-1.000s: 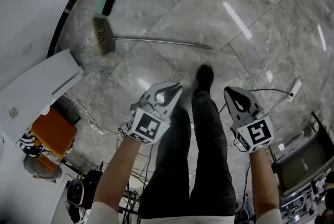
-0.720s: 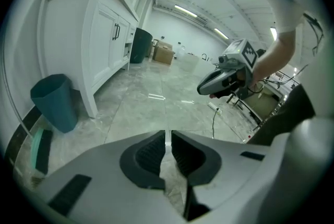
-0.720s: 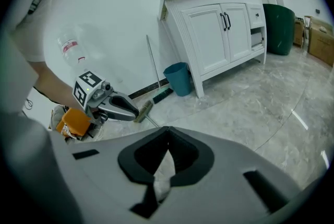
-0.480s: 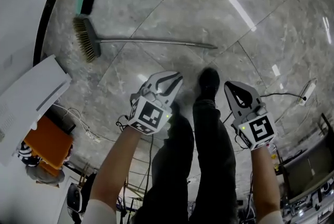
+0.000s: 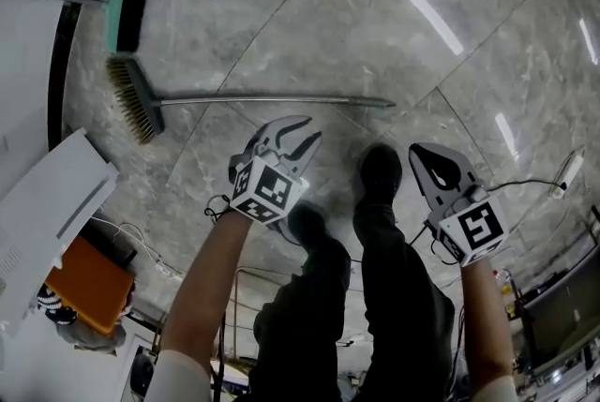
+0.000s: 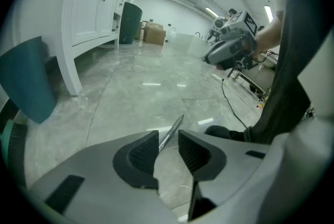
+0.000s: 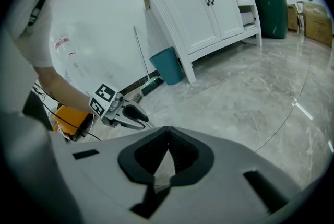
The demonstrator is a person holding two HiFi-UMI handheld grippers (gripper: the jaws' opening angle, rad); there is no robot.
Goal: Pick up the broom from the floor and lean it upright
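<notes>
Left gripper (image 6: 168, 138): jaws parted, having just been opening, with bare pads (image 6: 140, 154); the metal handle (image 6: 175, 126) of the broom (image 5: 272, 98) shows beyond the gap, untouched. Right gripper (image 7: 167, 137): jaws closed tip to tip on nothing. Both hang above the grey marble floor (image 5: 394, 7), near the handle's free end. The broom lies flat, brush head (image 5: 131, 110) at the head view's left. Judged stage: approach only; grasping, lifting and leaning upright remain
</notes>
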